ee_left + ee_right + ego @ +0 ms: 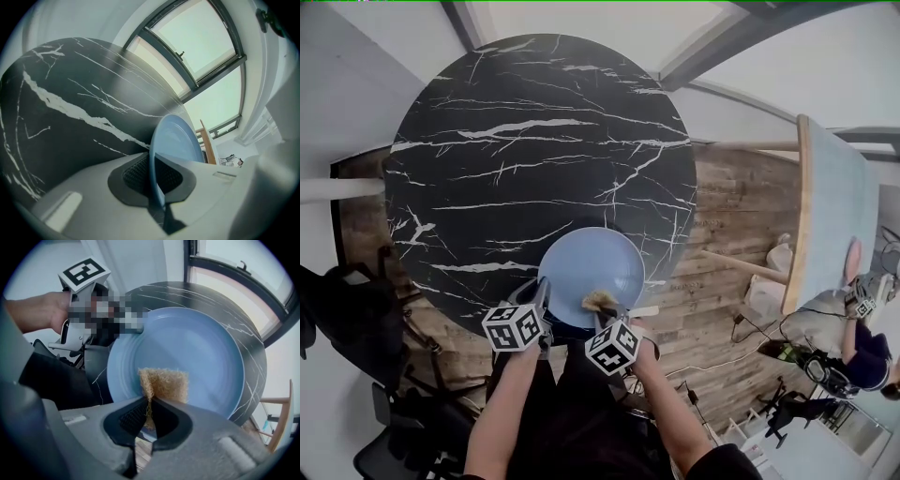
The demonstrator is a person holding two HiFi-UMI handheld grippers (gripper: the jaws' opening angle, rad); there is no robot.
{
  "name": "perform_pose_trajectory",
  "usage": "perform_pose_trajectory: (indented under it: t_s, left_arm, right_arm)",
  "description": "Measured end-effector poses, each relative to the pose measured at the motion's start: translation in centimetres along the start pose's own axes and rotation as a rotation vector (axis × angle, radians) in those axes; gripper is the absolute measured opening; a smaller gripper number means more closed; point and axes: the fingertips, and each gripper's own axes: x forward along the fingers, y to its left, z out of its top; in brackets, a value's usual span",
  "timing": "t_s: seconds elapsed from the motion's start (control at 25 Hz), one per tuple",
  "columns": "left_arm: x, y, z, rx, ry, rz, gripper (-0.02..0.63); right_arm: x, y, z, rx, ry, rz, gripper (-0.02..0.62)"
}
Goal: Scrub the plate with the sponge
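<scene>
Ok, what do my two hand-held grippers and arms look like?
The left hand-held gripper and right hand-held gripper are grey, with dark ribbed pads and a cube of black-and-white square markers each. Bare forearms; dark sleeve at the right elbow.

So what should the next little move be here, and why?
Probably slide the sponge across the plate toward its middle. The right claw pinches the sponge, which seems to rest on the plate near its rim, and the left claw clamps the rim, steadying it.

Sponge (164,383) on plate (197,343) at table (534,141) near edge
</scene>
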Motion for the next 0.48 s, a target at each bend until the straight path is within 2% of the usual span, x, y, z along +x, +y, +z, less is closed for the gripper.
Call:
perform_pose_trajectory:
  t_s: [0.48]
  left_arm:
    - [0.1,0.0,-0.1,0.007,0.003,-0.002,0.017]
  right_arm:
    - [1.3,4.5,3.3,-0.172,-0.005,0.119,0.023]
